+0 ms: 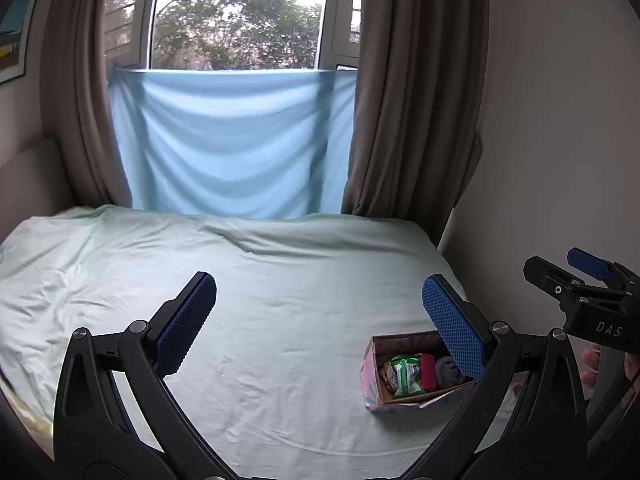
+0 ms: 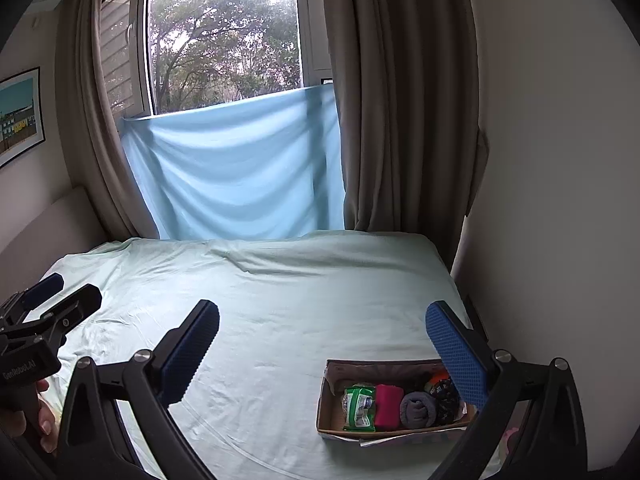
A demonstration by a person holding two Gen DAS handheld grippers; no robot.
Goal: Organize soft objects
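Note:
A small cardboard box [image 2: 326, 394] sits on the pale green bed sheet [image 2: 288, 280], near the bed's right front. Packed side by side in it are a green packet [image 2: 360, 406], a red rolled cloth [image 2: 388, 406], a grey rolled sock [image 2: 418, 408] and a dark patterned piece [image 2: 446, 398]. My right gripper [image 2: 322, 316] hangs open and empty above the sheet, its right finger over the box's right end. My left gripper [image 1: 320, 308] is also open and empty, with the box [image 1: 370, 372] below its right finger. Each gripper shows at the edge of the other's view.
A light blue cloth [image 1: 232, 140] hangs across the window behind the bed, between brown curtains [image 1: 412, 120]. A white wall [image 2: 560, 200] runs close along the bed's right side. A padded headboard [image 2: 44, 228] and a framed picture [image 2: 18, 116] are on the left.

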